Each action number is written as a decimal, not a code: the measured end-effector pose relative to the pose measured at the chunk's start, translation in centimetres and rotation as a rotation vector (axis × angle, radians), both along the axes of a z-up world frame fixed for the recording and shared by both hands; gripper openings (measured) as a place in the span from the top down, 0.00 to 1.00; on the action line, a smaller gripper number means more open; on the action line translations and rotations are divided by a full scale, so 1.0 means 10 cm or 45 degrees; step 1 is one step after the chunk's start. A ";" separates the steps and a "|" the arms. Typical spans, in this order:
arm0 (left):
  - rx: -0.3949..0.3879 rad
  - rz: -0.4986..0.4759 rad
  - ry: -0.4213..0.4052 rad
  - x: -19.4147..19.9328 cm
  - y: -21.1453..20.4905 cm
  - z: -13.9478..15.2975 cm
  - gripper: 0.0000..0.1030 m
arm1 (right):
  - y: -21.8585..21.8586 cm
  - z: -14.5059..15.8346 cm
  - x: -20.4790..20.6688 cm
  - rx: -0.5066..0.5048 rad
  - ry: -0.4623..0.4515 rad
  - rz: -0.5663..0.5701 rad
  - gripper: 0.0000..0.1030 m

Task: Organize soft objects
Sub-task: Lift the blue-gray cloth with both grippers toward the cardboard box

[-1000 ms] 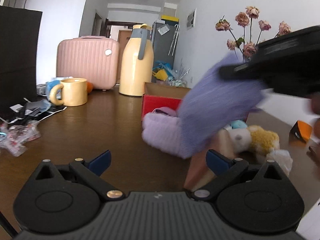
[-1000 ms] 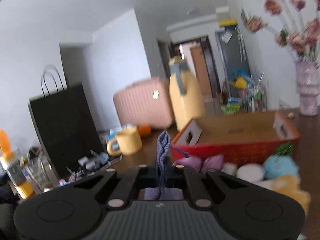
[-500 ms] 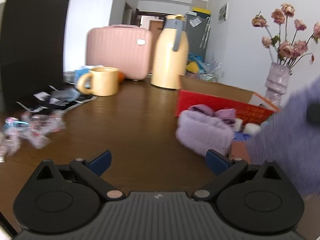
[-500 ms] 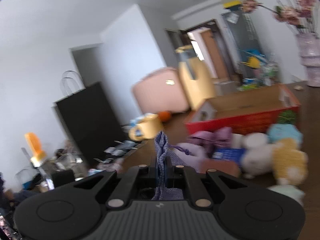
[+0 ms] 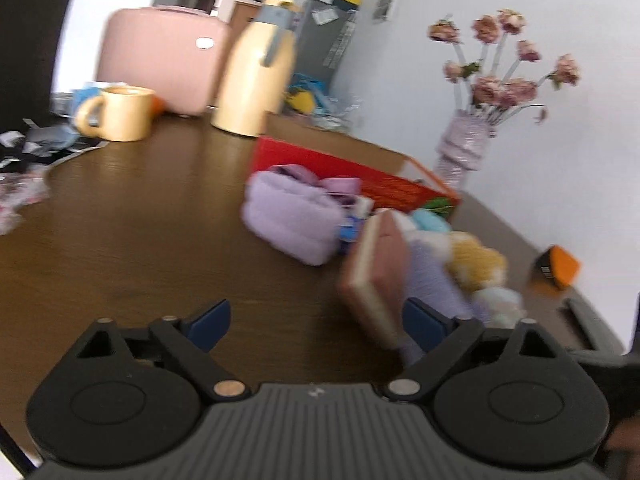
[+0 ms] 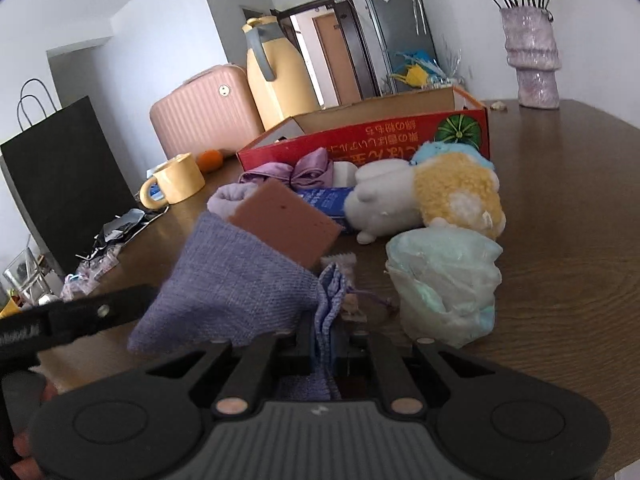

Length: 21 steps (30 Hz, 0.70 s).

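**Pouch held by its mouth while a brown block sits half inside**

On the dark wooden table (image 6: 560, 208), in front of the red cardboard box (image 6: 360, 140), the right gripper (image 6: 326, 336) is clamped on the gathered mouth of a lavender knitted drawstring pouch (image 6: 228, 280). The jaws are pressed together with the folded cloth between them, so the pouch hangs from its rim and its body bulges away to the left. A flat brown block with a pale edge (image 6: 286, 224) pokes out of the pouch; gripping the rim rather than the body probably keeps the opening free for it.

Seen from the left wrist, the left gripper (image 5: 316, 318) stands apart, its blue pads spread wide with nothing pressed between them. Its jaws have just been closing a little, and the same brown block (image 5: 376, 276) rises just beside the right-hand pad, so this looks like a reach to steady or push the block into the pouch. That view is blurred, so contact cannot be told.

Other soft things lie loose beside the box: a fluffy lilac pouch (image 5: 292, 220), a white and yellow plush toy (image 6: 432, 200) and a crumpled pale green bundle (image 6: 444, 280). The box looks empty from here, so sorting seems at an early stage.
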<state>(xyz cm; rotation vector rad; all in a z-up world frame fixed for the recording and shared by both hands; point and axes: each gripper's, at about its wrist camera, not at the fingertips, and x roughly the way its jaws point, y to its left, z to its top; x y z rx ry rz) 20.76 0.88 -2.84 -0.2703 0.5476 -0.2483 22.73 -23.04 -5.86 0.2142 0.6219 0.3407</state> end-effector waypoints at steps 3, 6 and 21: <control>-0.067 -0.086 -0.001 0.00 -0.07 0.05 0.22 | 0.04 0.03 0.00 -0.049 -0.030 -0.009 0.93; -0.062 -0.115 0.006 0.00 -0.16 0.04 0.34 | 0.05 0.04 0.01 -0.067 -0.042 0.003 0.93; -0.168 -0.227 0.137 -0.03 -0.15 -0.16 0.67 | 0.14 0.03 -0.14 -0.074 -0.066 0.101 0.86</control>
